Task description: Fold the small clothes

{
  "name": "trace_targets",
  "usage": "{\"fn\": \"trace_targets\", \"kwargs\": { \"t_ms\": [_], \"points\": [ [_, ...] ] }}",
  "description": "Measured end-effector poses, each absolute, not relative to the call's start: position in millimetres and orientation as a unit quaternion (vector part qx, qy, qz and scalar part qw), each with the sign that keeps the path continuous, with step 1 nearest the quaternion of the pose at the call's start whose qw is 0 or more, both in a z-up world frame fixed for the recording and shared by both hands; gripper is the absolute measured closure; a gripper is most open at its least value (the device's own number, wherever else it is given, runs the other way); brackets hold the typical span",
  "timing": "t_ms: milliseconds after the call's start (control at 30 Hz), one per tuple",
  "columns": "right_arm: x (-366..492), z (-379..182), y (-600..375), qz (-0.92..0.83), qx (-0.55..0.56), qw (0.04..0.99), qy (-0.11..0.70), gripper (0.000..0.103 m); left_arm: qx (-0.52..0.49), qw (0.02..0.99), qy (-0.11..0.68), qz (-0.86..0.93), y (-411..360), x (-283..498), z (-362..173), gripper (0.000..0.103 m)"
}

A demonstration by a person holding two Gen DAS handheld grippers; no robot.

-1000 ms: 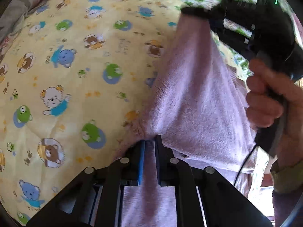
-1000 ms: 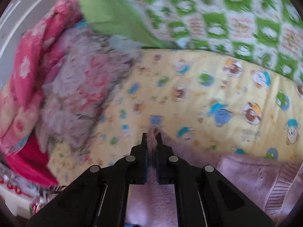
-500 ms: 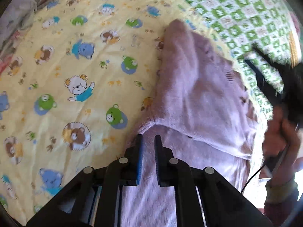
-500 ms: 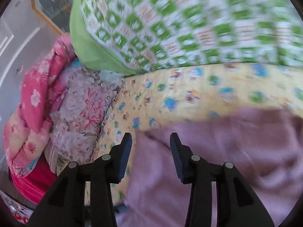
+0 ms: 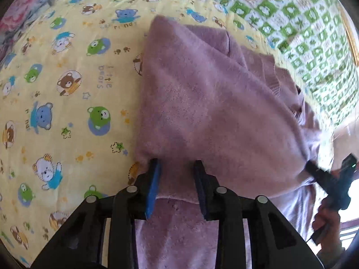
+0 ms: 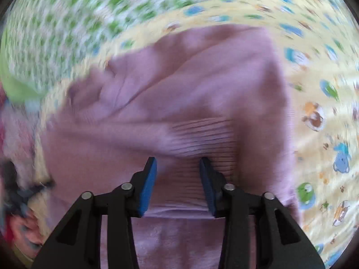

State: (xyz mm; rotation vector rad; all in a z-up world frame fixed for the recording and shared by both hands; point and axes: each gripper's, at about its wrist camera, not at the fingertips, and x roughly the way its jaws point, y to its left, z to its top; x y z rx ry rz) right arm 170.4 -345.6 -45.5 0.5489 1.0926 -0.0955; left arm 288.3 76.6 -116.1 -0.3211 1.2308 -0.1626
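Observation:
A fuzzy purple sweater (image 5: 213, 112) lies folded over on the yellow bear-print sheet (image 5: 67, 89). My left gripper (image 5: 176, 162) hovers at its near left corner. Its jaws are opening and the fold's edge lies between them with the pads clear of it. In the blurred right wrist view, my right gripper (image 6: 178, 160) hangs above the sweater's (image 6: 179, 89) ribbed hem. Those jaws are closing a little but stand apart, gripping nothing. In the left wrist view the right gripper (image 5: 314, 171), held in a hand (image 5: 325, 222), is at the sweater's right edge.
A green checked quilt (image 5: 291, 22) covers the bed beyond the sweater, also blurred in the right wrist view as the quilt (image 6: 67, 22). A pink floral blanket (image 5: 22, 4) is bunched at the far left. Bare yellow sheet (image 6: 314, 89) lies beside the sweater.
Both grippers have let go of the sweater and stand apart. The lifted part has dropped flat into a fold. The right gripper has swept across from the far end to the ribbed hem.

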Motion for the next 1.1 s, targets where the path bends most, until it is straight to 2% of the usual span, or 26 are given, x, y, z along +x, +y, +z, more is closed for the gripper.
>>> {"fn": "trace_targets", "kwargs": {
  "t_ms": [33, 100, 167, 333, 533, 667, 800, 1100],
  "points": [
    [167.5, -37.0, -351.1, -0.069, 0.245, 0.822, 0.509, 0.062, -0.142, 0.803, 0.574, -0.077, 74.5, 288.5, -112.7, 0.071],
    [157.5, -19.2, -360.9, -0.086, 0.243, 0.835, 0.486, 0.061, -0.132, 0.805, 0.573, -0.078, 72.0, 284.8, -102.3, 0.063],
    [141.2, -5.2, -370.8, -0.063, 0.288, 0.835, 0.464, 0.061, -0.135, 0.808, 0.567, -0.086, 71.9, 274.7, -90.6, 0.043],
    [104.1, 15.4, -363.5, -0.044, 0.286, 0.839, 0.460, 0.060, -0.128, 0.806, 0.570, -0.094, 68.5, 237.9, -78.4, 0.042],
    [51.4, 22.5, -343.5, -0.024, 0.282, 0.838, 0.467, 0.054, -0.112, 0.790, 0.594, -0.104, 73.4, 166.4, -86.4, 0.042],
    [9.8, 25.0, -335.0, -0.024, 0.279, 0.835, 0.473, 0.053, -0.107, 0.781, 0.605, -0.112, 82.7, 119.7, -88.0, 0.041],
    [-33.5, 23.6, -334.2, -0.035, 0.288, 0.829, 0.479, 0.052, -0.094, 0.779, 0.608, -0.120, 87.2, 83.6, -87.4, 0.036],
    [-119.7, 19.4, -335.4, -0.057, 0.304, 0.817, 0.487, 0.051, -0.070, 0.764, 0.628, -0.132, 96.8, 17.5, -99.4, 0.034]
  ]
}}
